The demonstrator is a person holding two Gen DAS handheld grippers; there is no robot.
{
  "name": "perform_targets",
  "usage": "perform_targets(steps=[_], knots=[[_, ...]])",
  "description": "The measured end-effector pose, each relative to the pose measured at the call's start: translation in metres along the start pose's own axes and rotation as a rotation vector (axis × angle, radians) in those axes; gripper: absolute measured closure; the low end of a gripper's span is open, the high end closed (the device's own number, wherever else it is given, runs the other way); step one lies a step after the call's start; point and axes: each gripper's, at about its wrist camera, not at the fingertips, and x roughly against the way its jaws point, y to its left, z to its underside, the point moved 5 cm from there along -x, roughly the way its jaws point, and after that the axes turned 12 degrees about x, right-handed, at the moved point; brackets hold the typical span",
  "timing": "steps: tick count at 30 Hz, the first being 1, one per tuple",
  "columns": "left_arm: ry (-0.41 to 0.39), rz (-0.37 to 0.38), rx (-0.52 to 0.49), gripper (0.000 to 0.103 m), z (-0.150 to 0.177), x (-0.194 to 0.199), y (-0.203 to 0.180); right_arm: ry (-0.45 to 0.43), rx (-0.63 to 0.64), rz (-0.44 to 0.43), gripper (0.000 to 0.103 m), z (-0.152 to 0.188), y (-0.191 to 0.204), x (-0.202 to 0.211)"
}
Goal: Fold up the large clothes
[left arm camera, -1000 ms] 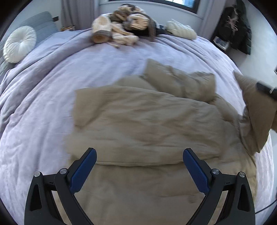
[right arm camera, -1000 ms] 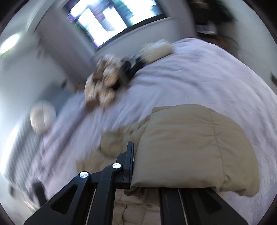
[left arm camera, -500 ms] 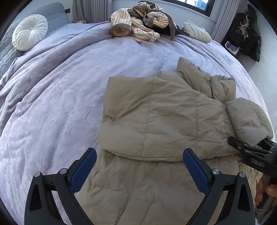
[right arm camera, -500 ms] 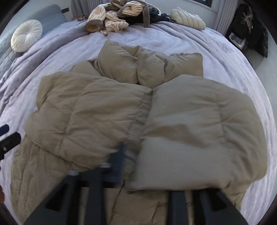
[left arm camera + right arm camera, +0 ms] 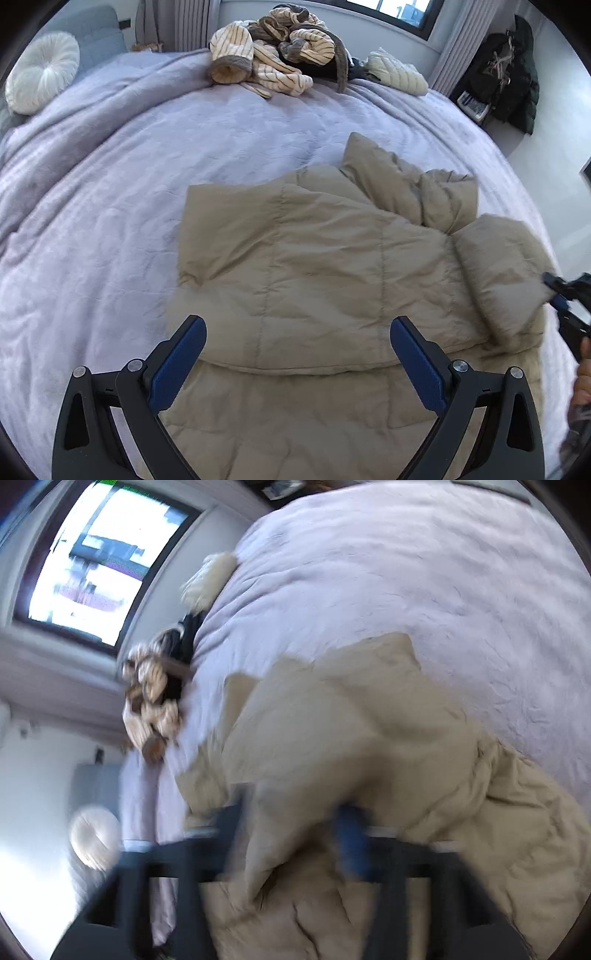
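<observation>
A beige puffer jacket [image 5: 325,266] lies on the lilac bedspread [image 5: 110,184], its left side folded across the body and its hood bunched at the far end. My left gripper [image 5: 297,347] is open and empty, hovering over the jacket's near part. My right gripper [image 5: 295,819] shows in a tilted, blurred right wrist view with a fold of the jacket's right sleeve [image 5: 351,738] between its fingers; the jaws look partly apart. In the left wrist view it sits at the far right edge [image 5: 561,291], against the folded sleeve [image 5: 506,273].
A pile of striped and dark clothes [image 5: 277,48] and a cream knit [image 5: 397,74] lie at the bed's far end. A round white cushion [image 5: 42,81] sits at the far left. Dark coats [image 5: 506,77] hang by the wall at the right.
The right gripper carried the sleeve over and laid it on the jacket, then swung back to the right edge, its view now tilted and blurred. The left gripper stayed open, shifting slightly.
</observation>
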Motion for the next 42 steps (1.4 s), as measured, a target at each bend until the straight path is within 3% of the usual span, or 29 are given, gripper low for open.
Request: perform_targets(steps=[5,10,13,14,15,16,19,21,24,28,30,31,32,33,35,36,37,38,39,41,42], knots=[[0.022,0.156,0.077,0.003,-0.018,0.008,0.013,0.031,0.312,-0.081,0.090,0.002,0.078,-0.019],[0.070,0.332,0.221,0.003,-0.036,0.011,0.032,0.164,0.583,-0.154,0.090,0.050,0.152,-0.054],[0.097,0.395,0.257,0.003,-0.041,0.008,0.034,0.291,0.681,-0.158,0.086,0.089,0.171,-0.078],[0.108,0.428,0.273,0.003,-0.042,0.007,0.033,0.320,0.721,-0.127,0.069,0.101,0.173,-0.083],[0.118,0.459,0.286,0.003,-0.042,0.006,0.031,0.341,0.758,-0.093,0.041,0.112,0.174,-0.086],[0.138,0.503,0.301,0.003,-0.041,0.004,0.028,0.360,0.798,-0.062,0.030,0.122,0.174,-0.086],[0.197,0.530,0.289,0.003,-0.036,-0.007,0.016,0.378,0.874,-0.027,0.026,0.134,0.165,-0.068],[0.224,0.499,0.262,0.003,-0.031,-0.017,0.010,0.378,0.853,-0.008,0.026,0.130,0.148,-0.054],[0.296,0.440,0.205,0.003,-0.018,-0.041,-0.003,0.367,0.713,0.027,0.026,0.108,0.099,-0.030],[0.319,0.397,0.151,0.003,-0.006,-0.057,-0.017,0.348,0.380,0.065,0.026,0.068,0.008,-0.006],[0.309,0.390,0.135,0.003,-0.004,-0.058,-0.026,0.309,0.207,0.036,0.026,0.053,-0.031,0.006],[0.300,0.389,0.133,0.010,-0.004,-0.058,-0.030,0.279,0.127,0.013,0.026,0.046,-0.048,0.011],[0.296,0.391,0.132,0.029,-0.004,-0.057,-0.031,0.249,0.057,-0.003,0.026,0.039,-0.063,0.014],[0.301,0.392,0.130,0.040,-0.004,-0.058,-0.033,0.223,0.001,-0.023,0.026,0.033,-0.074,0.017],[0.316,0.360,0.125,0.076,-0.002,-0.061,-0.031,0.193,-0.055,-0.041,0.027,0.025,-0.084,0.018],[0.318,0.354,0.122,0.079,0.000,-0.062,-0.029,0.184,-0.070,-0.039,0.028,0.021,-0.088,0.018],[0.311,0.352,0.123,0.079,0.001,-0.061,-0.026,0.180,-0.071,-0.036,0.032,0.019,-0.091,0.018],[0.303,0.349,0.121,0.079,0.003,-0.060,-0.023,0.177,-0.068,-0.026,0.049,0.019,-0.093,0.018],[0.296,0.344,0.117,0.079,0.006,-0.059,-0.021,0.178,-0.066,-0.010,0.074,0.019,-0.095,0.016],[0.293,0.329,0.114,0.079,0.012,-0.060,-0.015,0.184,-0.082,0.005,0.090,0.021,-0.103,0.006],[0.296,0.325,0.112,0.079,0.015,-0.062,-0.012,0.185,-0.090,0.008,0.091,0.025,-0.108,0.004]])
